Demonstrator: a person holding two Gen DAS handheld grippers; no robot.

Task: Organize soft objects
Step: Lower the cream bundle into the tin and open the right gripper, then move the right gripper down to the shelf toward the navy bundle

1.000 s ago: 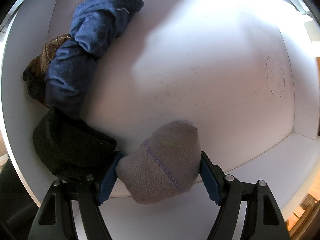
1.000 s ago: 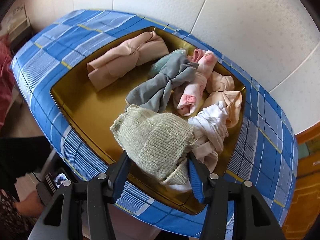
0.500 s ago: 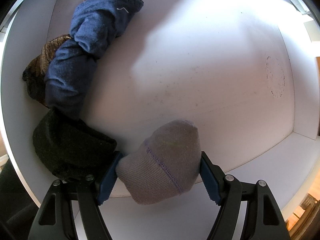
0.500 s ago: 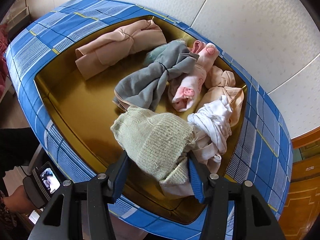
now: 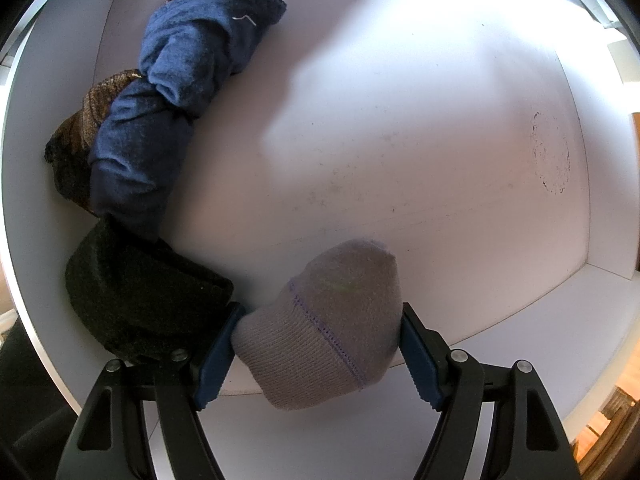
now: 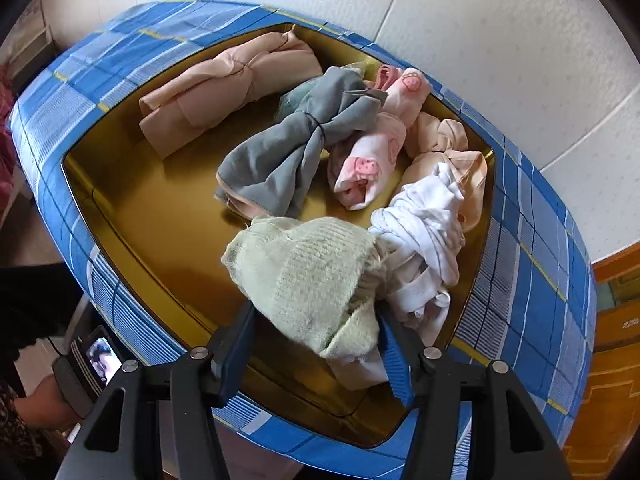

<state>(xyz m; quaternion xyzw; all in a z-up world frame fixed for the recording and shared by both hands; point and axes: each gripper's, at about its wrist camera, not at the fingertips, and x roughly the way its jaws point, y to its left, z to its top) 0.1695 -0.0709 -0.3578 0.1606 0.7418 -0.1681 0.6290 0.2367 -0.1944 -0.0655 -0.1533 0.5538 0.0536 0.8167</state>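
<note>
Left gripper (image 5: 318, 354) straight down, pads clamped; right gripper (image 6: 316, 344) steeply down, pads just easing apart.

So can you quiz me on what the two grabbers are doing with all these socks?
1. Pick one: what does the left gripper squeeze over the white box? A a blue cloth, B a grey sock, C a black hat.
2. True or false: a tied grey cloth lies in the gold-lined bin.
3. Fill the gap: the sock in the right gripper is pale ___.

Key: 1 B, the grey sock. 2 True. 3 Green: the green sock sits between jaws that have just been opening.
</note>
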